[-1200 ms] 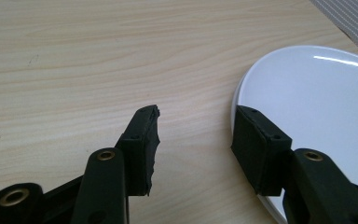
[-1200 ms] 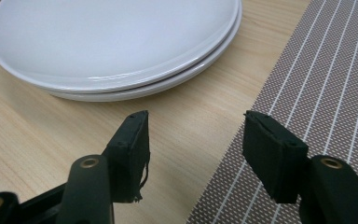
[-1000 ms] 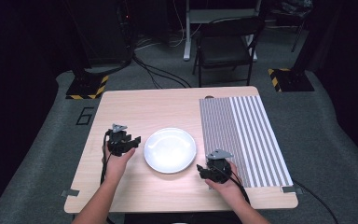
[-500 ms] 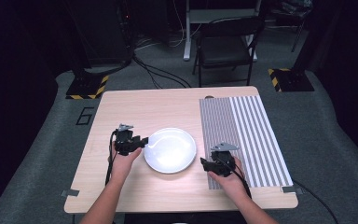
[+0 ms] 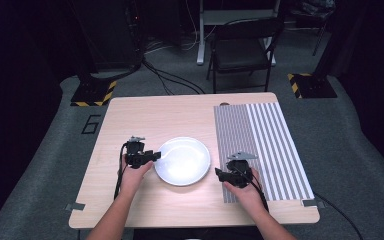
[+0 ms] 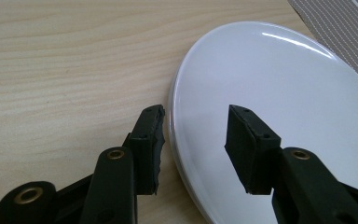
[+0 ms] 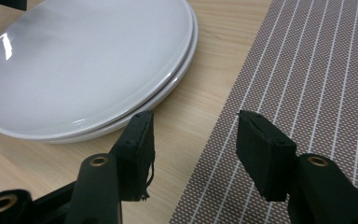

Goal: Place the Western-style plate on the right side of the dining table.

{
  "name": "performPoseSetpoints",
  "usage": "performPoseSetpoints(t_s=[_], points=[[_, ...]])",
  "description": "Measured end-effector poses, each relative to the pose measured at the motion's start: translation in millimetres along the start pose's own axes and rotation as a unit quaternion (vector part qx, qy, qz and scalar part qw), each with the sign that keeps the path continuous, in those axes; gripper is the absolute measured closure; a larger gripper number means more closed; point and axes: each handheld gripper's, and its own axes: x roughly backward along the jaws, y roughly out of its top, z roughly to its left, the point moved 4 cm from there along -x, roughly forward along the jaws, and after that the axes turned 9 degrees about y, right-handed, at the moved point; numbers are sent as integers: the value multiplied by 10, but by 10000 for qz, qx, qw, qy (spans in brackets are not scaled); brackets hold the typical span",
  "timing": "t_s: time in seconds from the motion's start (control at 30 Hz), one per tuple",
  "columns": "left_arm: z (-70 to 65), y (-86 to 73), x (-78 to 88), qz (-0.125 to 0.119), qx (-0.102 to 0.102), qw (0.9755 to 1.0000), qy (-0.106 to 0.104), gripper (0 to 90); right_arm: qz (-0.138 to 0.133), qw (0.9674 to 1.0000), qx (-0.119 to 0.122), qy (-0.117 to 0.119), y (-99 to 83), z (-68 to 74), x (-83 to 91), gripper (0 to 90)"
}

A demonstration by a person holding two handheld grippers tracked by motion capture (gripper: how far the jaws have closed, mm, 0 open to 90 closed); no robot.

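Two white plates lie stacked point(image 5: 182, 161) in the middle of the wooden table point(image 5: 170, 115). My left gripper point(image 5: 156, 156) sits at their left rim. In the left gripper view it point(image 6: 196, 135) is open: one jaw rests on the wood beside the rim, the other hovers over the top plate point(image 6: 279, 84), and neither pad presses on it. My right gripper point(image 5: 219, 174) is just right of the plates, by the striped mat point(image 5: 265, 145). Its jaws point(image 7: 193, 140) have just been closing but still stand apart over bare wood and the mat's edge point(image 7: 317, 79), with nothing between them. Both plate rims point(image 7: 84, 60) show in that view.
The grey striped mat covers the right part of the table. A black chair point(image 5: 242, 50) stands on the floor beyond the far edge, with cables and dark stands around it.
My left gripper has edged right, up to the plate's rim. My right gripper has shifted slightly forward beside the plates.
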Motion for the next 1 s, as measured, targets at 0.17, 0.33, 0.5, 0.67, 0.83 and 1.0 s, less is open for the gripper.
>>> performPoseSetpoints(t_s=[0.17,0.33,0.5,0.67,0.83,1.0], points=[[-27,-14,-3,81,58,9999,-129,566,9,10000,12,-44,-22,-16,5,465],[-32,-34,-31,155,42,9998,-127,576,28,10000,1,-67,-29,0,-8,465],[-39,-44,-29,180,31,9997,-144,576,78,9999,27,-65,-47,-4,-24,465],[-38,-41,-23,188,106,9994,-277,577,59,10000,-4,-59,-48,-7,-34,465],[-76,-49,-33,185,78,9994,-284,577,46,10000,-71,-42,-43,-24,-37,447],[-92,-52,-37,155,54,9996,-241,573,33,9999,-148,-7,-25,-32,-45,447]])
